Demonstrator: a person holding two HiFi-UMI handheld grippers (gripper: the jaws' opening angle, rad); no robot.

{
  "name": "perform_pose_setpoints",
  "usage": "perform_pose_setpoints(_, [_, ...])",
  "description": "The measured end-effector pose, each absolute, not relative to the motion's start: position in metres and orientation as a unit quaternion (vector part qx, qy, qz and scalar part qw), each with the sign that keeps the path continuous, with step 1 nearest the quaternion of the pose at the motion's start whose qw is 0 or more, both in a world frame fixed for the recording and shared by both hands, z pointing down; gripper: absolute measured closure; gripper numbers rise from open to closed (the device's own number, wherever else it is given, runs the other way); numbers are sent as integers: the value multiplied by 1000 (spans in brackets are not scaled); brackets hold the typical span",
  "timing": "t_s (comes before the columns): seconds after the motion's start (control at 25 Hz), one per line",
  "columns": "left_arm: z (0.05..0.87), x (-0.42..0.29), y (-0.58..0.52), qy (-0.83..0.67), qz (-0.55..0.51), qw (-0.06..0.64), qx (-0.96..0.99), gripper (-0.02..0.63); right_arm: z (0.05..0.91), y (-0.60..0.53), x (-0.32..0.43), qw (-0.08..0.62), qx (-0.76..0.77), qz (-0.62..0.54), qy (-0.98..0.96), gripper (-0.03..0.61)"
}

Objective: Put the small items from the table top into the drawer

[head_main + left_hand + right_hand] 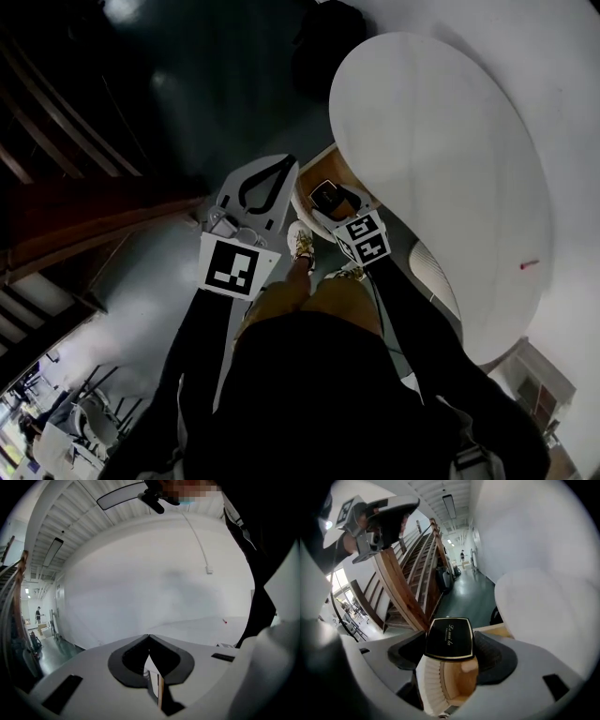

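Right gripper (450,651) jaws clamp a black gold-edged case (449,638) directly above the wooden drawer (461,679). Sink it well inside the drawer before opening. Left gripper (149,637) jaws are closed and empty, beside the drawer.

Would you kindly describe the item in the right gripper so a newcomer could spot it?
Find the white oval table; at its left edge is the right gripper. Between its jaws sits a flat black case, gold-rimmed with script lettering, unlike the empty left gripper.
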State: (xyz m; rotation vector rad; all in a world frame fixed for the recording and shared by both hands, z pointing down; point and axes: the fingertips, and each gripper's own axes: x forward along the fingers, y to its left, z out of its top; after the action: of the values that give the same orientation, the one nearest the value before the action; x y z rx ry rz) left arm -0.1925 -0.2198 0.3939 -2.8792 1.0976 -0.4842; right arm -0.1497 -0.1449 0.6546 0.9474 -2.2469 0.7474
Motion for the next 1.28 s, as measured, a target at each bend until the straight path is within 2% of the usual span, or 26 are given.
perform_pose_setpoints(0.32, [418,-217,-215,354,-177,-9,-918,598,752,-134,-132,399,351,318,-785,236])
perform_pose_setpoints(0.64, [427,-232,-212,358,-180,-19,-916,598,793,-118,-117,469,338,344,-740,236])
perform_pose_setpoints(1.28, [427,-233,-208,355,-175,-19,-918,598,799,-112,-111,451,345,347,-747,236])
